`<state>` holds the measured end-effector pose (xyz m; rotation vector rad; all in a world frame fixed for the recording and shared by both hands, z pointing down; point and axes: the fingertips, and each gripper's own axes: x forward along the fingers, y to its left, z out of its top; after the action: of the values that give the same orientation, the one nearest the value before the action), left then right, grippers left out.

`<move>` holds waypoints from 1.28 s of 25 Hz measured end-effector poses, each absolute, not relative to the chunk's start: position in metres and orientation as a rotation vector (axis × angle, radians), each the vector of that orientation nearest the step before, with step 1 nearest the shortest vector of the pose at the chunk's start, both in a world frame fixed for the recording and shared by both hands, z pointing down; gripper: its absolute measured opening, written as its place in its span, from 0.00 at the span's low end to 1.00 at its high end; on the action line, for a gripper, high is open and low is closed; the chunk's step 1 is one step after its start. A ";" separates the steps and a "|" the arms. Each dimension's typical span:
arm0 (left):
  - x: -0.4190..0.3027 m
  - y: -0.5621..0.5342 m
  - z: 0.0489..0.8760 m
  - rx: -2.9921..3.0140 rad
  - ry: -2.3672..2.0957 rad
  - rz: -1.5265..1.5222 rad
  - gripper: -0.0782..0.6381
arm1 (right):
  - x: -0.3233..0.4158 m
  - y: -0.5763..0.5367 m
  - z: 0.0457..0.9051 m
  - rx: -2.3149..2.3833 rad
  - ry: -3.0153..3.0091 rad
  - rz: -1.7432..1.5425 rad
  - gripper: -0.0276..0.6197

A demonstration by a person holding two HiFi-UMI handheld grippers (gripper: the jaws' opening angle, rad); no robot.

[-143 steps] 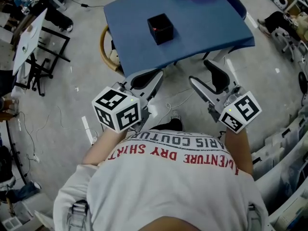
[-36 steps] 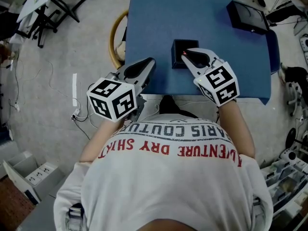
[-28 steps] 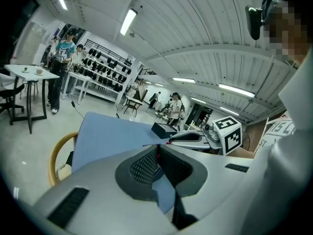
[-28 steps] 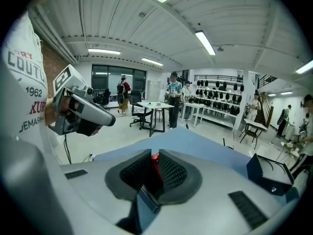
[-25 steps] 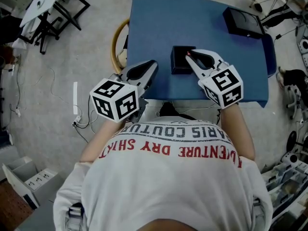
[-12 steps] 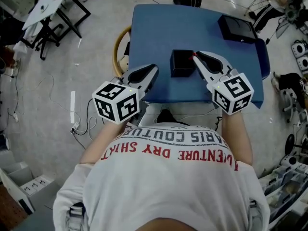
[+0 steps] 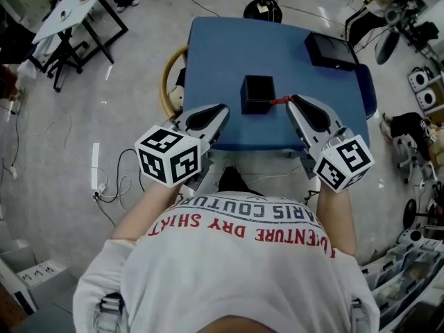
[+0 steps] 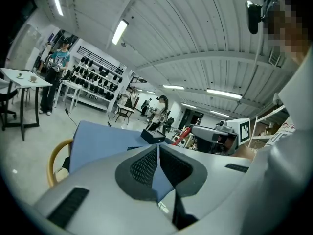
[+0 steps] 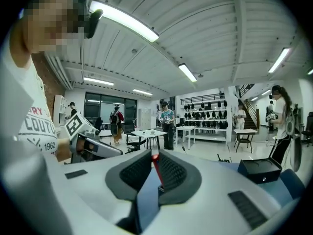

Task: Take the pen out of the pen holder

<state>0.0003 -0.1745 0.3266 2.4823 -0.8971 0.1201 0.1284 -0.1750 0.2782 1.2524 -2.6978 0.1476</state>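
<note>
The black square pen holder (image 7: pixel 257 93) stands on the blue table (image 7: pixel 236 44). Just right of it, my right gripper (image 7: pixel 291 103) is shut on a red pen (image 7: pixel 279 101). The pen sticks out from the jaw tips toward the holder's right edge, and I cannot tell whether its end touches the holder. In the right gripper view the red pen (image 9: pixel 155 165) stands pinched between the dark pads. My left gripper (image 7: pixel 220 109) is shut and holds nothing, hovering at the table's near edge left of the holder. From the left gripper view the red pen (image 8: pixel 183 132) shows at the right gripper's tip.
A flat black box (image 7: pixel 331 50) lies at the table's far right corner. A yellow-rimmed chair (image 7: pixel 165 82) stands against the table's left side. Cables, small tables and people stand about on the grey floor.
My right gripper has drawn back and to the right from above the holder, taking the red pen with it. The left gripper shifted a little forward.
</note>
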 end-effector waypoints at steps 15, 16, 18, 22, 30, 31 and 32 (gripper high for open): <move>0.009 -0.132 0.341 2.495 -0.807 0.218 0.16 | 0.109 -0.113 0.314 1.157 -2.769 0.288 0.13; 0.012 -0.131 0.342 2.494 -0.794 0.221 0.16 | 0.111 -0.111 0.317 1.161 -2.768 0.301 0.13; 0.018 -0.129 0.341 2.499 -0.771 0.219 0.16 | 0.116 -0.108 0.322 1.167 -2.762 0.325 0.13; 0.023 -0.129 0.344 2.502 -0.750 0.221 0.16 | 0.120 -0.107 0.328 1.179 -2.756 0.346 0.13; 0.025 -0.132 0.347 2.488 -0.737 0.235 0.16 | 0.117 -0.110 0.327 1.168 -2.754 0.358 0.13; 0.025 -0.133 0.346 2.490 -0.738 0.232 0.16 | 0.117 -0.110 0.326 1.167 -2.754 0.356 0.13; 0.025 -0.135 0.345 2.491 -0.741 0.228 0.16 | 0.117 -0.111 0.326 1.165 -2.755 0.353 0.13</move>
<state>0.0247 -0.1350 0.3447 2.4913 -0.7413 0.2285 0.1173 -0.1113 0.3256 1.1647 -2.7550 0.3528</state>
